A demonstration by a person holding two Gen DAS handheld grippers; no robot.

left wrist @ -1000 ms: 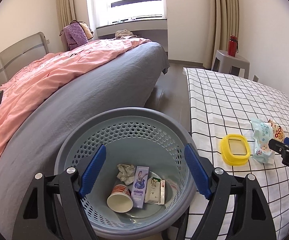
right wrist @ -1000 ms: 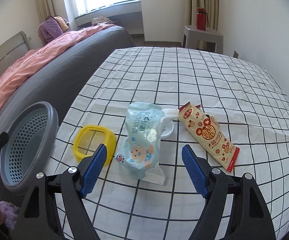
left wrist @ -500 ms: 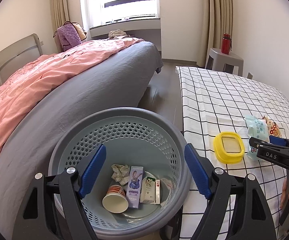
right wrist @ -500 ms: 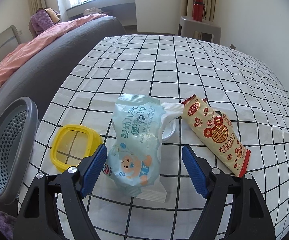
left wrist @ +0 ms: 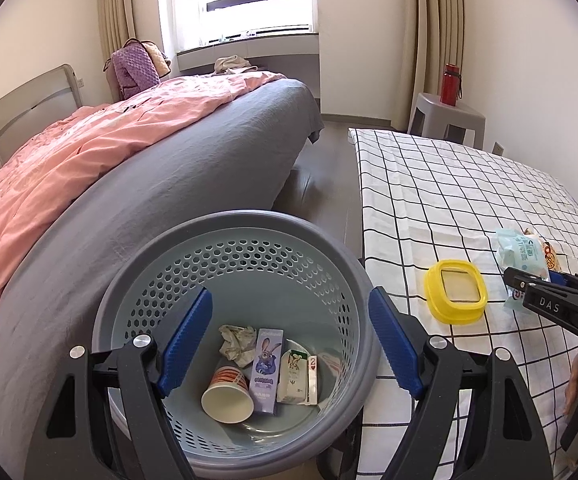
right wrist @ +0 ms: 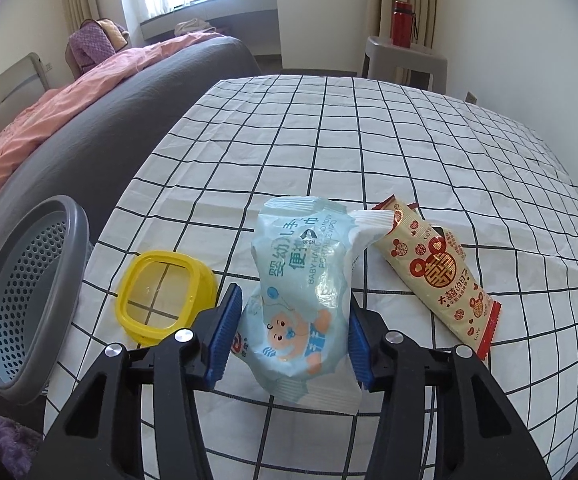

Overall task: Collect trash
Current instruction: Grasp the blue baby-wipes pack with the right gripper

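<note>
The right gripper is closing, its 2 blue pads pressing the crinkled sides of a pale blue wipes packet at lower centre of the right wrist view — the packet sits squarely between them, its lower end bulging toward the camera and its upper end reaching up the checked cloth. To the right of the packet, touching its upper corner, lies a cream and red snack wrapper, slanting toward the lower right. To the left, just beside the left pad, rests a yellow lid. At the far left edge stands the grey basket.

The left gripper hangs with its jaws spread wide and nothing between them, above the basket's mouth at lower centre of the left wrist view. In the bottom lie a paper cup, a crumpled tissue, a purple carton and a white packet.
</note>
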